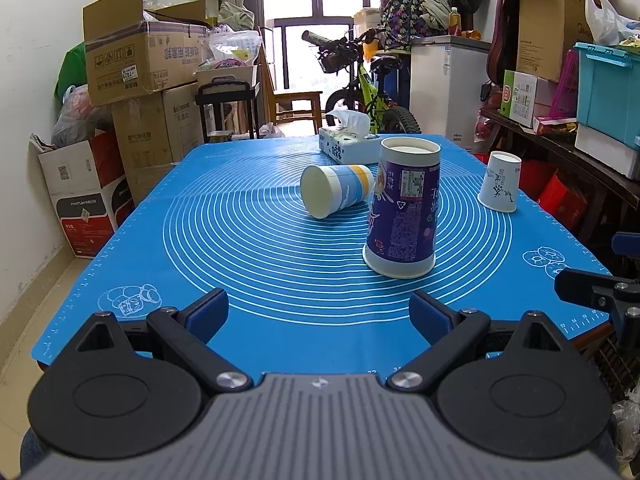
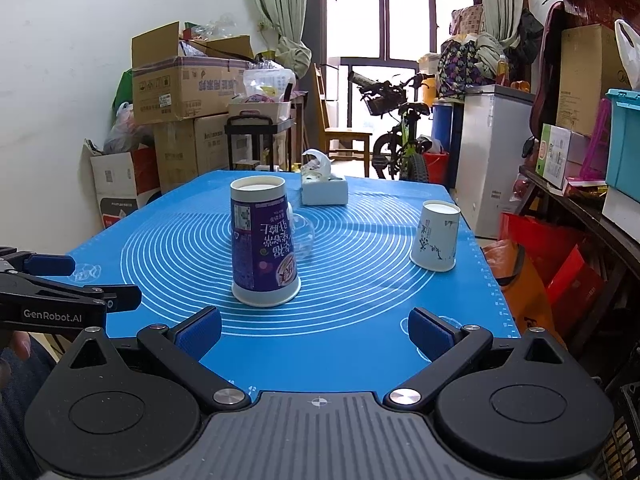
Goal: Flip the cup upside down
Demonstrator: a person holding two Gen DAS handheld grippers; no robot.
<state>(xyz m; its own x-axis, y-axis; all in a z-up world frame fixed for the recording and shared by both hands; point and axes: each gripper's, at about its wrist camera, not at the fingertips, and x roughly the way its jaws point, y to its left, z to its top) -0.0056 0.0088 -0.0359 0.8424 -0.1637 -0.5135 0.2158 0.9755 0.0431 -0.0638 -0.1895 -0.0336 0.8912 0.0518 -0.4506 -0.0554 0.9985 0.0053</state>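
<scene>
A blue mat (image 1: 248, 264) covers the table, printed with white rings. At the near left edge of the mat the left gripper (image 1: 319, 312) hangs with its 2 blue-padded fingers (image 1: 208, 312) spread wide apart and nothing between them. Beyond it, toward the middle of the mat, a white cup with blue and yellow bands (image 1: 338, 196) lies on its side, its base turned toward the left wrist camera. Just right of that one and nearer, a tall purple cup (image 1: 402, 216) stands upside down, its wide rim flat on the mat and its closed base on top; the 2 cups look very close, but contact cannot be made out. Behind them, at the far side of the mat, sits a tissue box (image 1: 348, 146) with a tissue sticking up. Well to the right, near the mat's right edge, a small white cup with dark ink drawings (image 1: 500, 182) also stands upside down. At the near right edge the right gripper (image 2: 315, 330) hovers, its fingers (image 2: 430, 332) likewise wide apart and holding nothing, with the purple cup just ahead and slightly left of its centre.
</scene>
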